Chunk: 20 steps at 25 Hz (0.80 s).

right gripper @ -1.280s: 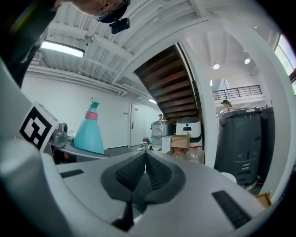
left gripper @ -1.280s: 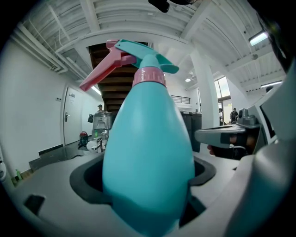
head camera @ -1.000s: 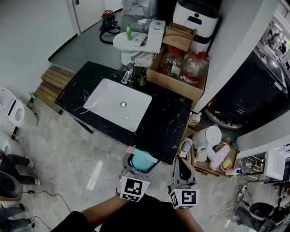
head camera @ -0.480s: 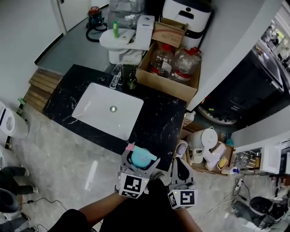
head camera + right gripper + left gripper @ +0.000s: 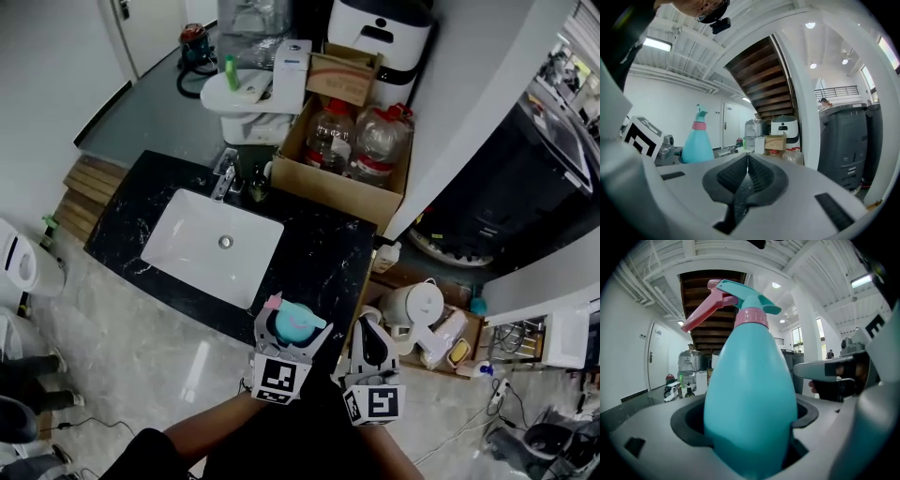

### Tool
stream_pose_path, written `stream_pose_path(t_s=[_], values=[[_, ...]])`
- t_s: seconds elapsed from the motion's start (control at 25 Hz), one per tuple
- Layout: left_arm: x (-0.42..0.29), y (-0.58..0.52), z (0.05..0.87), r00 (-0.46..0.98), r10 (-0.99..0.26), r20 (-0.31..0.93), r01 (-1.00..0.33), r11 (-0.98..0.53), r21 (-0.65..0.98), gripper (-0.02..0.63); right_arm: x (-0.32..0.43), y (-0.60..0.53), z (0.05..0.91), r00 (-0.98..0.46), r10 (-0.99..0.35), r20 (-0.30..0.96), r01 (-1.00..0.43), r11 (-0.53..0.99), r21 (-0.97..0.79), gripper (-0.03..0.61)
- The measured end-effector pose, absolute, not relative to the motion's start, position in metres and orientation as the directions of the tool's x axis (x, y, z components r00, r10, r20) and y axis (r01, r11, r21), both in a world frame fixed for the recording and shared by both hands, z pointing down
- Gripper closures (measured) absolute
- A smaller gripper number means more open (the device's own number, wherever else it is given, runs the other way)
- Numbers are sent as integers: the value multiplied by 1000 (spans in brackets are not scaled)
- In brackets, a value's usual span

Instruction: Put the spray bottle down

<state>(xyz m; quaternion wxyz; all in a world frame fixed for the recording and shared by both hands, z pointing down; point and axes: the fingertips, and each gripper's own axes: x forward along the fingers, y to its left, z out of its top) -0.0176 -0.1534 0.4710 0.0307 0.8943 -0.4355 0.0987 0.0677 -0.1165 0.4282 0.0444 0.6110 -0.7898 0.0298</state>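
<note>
Grips one teal bottle (image 5: 750, 380) in the left gripper (image 5: 289, 336), with jaws spread round its broad lower body and pressed to both sides. Holds it upright, pink trigger (image 5: 701, 310) on top, over the near edge of the black counter (image 5: 319, 267). Cannot tell whether it touches the counter.

Carries nothing in the right gripper (image 5: 746, 173), with jaws shut tight and pads meeting along a thin seam. Holds that gripper just right of the bottle, beyond the counter's near corner.

Counted: two grippers, one bottle, one white sink (image 5: 211, 246), one tap (image 5: 223, 174), and one box (image 5: 323, 183) with two large jugs (image 5: 330, 139) inside.

Cannot see the bottle's base, sunk between the jaws. Cannot see the hands either, covered by the marker cubes in the head view. Cannot make out the small clutter on the floor right of the counter.
</note>
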Motion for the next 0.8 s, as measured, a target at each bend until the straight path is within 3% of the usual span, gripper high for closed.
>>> stream_pose_path(t_s=[0.8], values=[[55,-257,550,516,-805,293,-838,-546,-24,153,137,-199,474,-373,-916,148,-922,384,50,563]])
